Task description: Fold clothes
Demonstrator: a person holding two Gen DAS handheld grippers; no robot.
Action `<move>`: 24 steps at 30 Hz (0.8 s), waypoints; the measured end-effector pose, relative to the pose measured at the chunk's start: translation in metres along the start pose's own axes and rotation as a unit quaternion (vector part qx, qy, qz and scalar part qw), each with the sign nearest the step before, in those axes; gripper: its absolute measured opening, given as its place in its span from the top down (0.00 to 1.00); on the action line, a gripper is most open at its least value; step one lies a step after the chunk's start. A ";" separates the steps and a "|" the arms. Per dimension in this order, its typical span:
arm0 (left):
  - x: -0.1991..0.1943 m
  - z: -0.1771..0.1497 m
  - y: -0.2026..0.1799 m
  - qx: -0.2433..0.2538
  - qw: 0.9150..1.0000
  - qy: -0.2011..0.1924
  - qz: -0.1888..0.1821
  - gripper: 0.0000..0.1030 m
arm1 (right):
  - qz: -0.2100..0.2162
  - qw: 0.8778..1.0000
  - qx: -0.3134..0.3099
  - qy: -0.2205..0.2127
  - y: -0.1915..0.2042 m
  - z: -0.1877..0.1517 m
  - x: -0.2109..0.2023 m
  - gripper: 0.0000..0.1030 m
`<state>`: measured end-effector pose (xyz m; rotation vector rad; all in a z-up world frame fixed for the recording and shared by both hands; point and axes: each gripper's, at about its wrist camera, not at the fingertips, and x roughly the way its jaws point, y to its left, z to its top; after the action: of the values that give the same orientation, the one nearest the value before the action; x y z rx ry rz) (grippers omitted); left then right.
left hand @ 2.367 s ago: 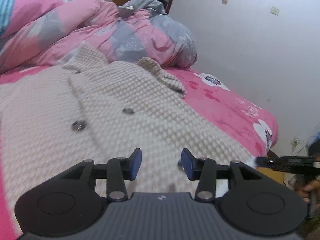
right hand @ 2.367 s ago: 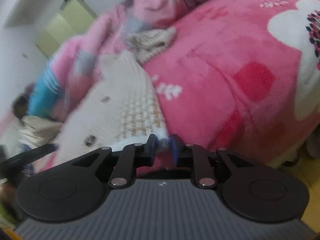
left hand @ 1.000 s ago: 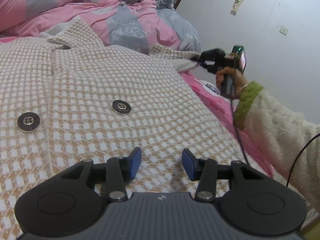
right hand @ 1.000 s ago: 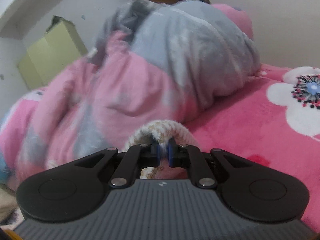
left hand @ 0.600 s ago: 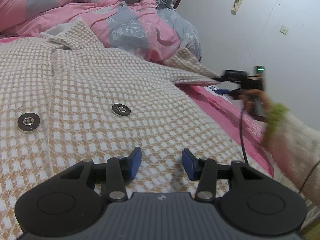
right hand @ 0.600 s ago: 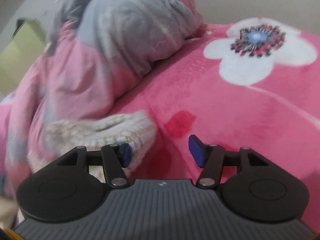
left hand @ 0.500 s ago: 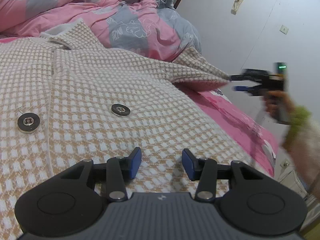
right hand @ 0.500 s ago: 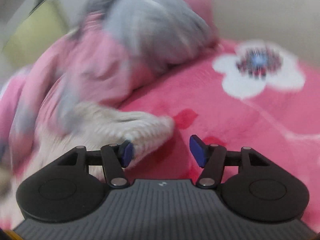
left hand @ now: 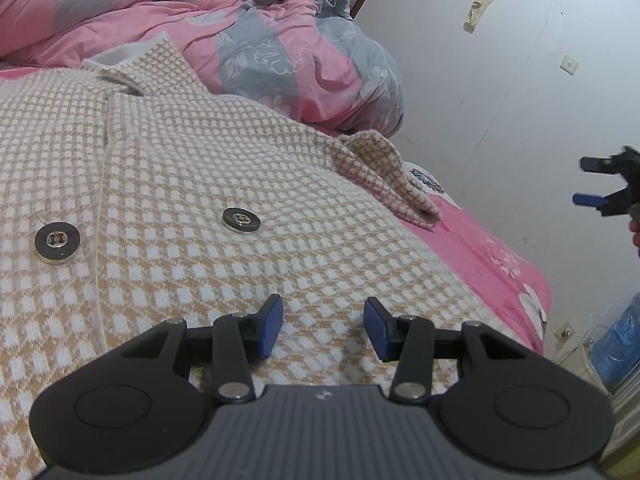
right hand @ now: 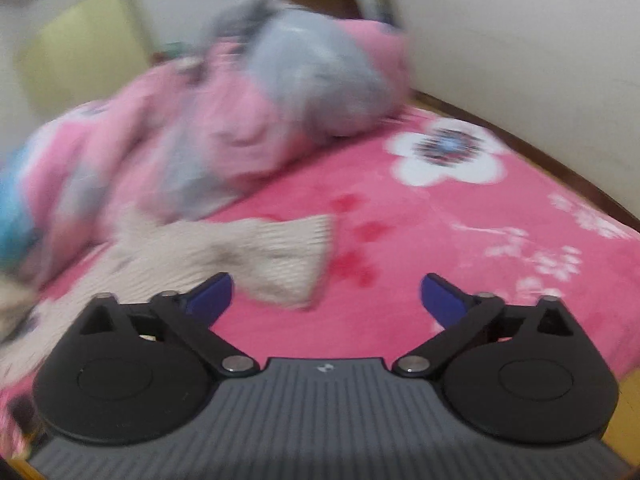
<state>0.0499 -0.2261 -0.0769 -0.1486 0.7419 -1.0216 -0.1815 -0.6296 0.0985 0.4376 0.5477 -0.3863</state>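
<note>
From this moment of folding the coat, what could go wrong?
1. The sleeve lies bunched on the pink bedsheet, so a fold may come out crooked.
2. The right gripper is opening with nothing between its jaws, clear of the sleeve.
3. The left gripper, open above the coat, pins nothing, so the coat may slide.

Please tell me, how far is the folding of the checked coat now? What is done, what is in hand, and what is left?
Done: the coat lies flat, buttons up, on the pink bed, with its sleeve laid out to the side. In hand: nothing. The right claw is opening with nothing between its fingers, clear of the sleeve; the left claw is open over the hem. Left: every fold, since no part is turned over yet.
</note>
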 end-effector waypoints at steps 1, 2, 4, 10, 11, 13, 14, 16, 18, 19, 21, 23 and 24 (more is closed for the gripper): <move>-0.001 0.001 0.000 -0.002 1.000 0.001 0.000 0.55 | 0.011 0.999 -0.033 -0.009 0.019 -0.006 0.000 0.01; -0.001 0.001 0.001 -0.005 1.000 0.001 -0.001 0.55 | 0.022 0.997 -0.066 -0.017 0.037 -0.012 0.001 0.01; -0.004 0.003 0.001 -0.010 1.000 0.003 0.002 0.54 | 0.024 0.989 -0.145 -0.020 0.076 -0.025 0.018 0.01; -0.003 -0.002 -0.009 0.026 0.999 0.009 0.032 0.54 | 0.035 0.967 -0.247 0.048 0.151 -0.053 0.130 0.44; -0.002 -0.003 -0.009 0.029 0.999 0.009 0.033 0.54 | 0.037 0.965 -0.251 0.061 0.160 -0.056 0.150 0.58; -0.002 -0.004 -0.007 0.026 0.999 0.008 0.028 0.54 | 0.042 0.960 -0.267 0.072 0.182 -0.063 0.183 0.70; -0.002 -0.004 -0.004 0.020 1.000 0.006 0.022 0.54 | 0.047 0.958 -0.274 0.077 0.193 -0.066 0.198 0.78; -0.003 -0.004 0.002 0.007 1.000 0.003 0.010 0.54 | 0.059 0.953 -0.286 0.085 0.206 -0.072 0.221 0.82; -0.004 -0.004 0.006 -0.005 1.000 0.000 0.001 0.54 | 0.051 0.948 -0.297 0.097 0.201 -0.076 0.242 0.87; -0.004 -0.004 0.008 -0.008 1.000 -0.001 -0.003 0.54 | 0.047 0.946 -0.303 0.103 0.198 -0.079 0.253 0.87; -0.004 -0.005 0.009 -0.012 1.000 -0.003 -0.007 0.54 | 0.049 0.954 -0.275 0.106 0.192 -0.069 0.257 0.92; -0.004 -0.005 0.010 -0.014 1.000 -0.005 -0.009 0.54 | 0.058 0.966 -0.233 0.101 0.186 -0.055 0.250 0.93; -0.004 -0.005 0.011 -0.016 1.000 -0.005 -0.010 0.54 | 0.064 0.967 -0.226 0.099 0.184 -0.053 0.246 0.93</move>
<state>0.0534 -0.2164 -0.0834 -0.1889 0.7485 -1.0285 0.0747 -0.5061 -0.0291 0.0693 0.7748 -0.0856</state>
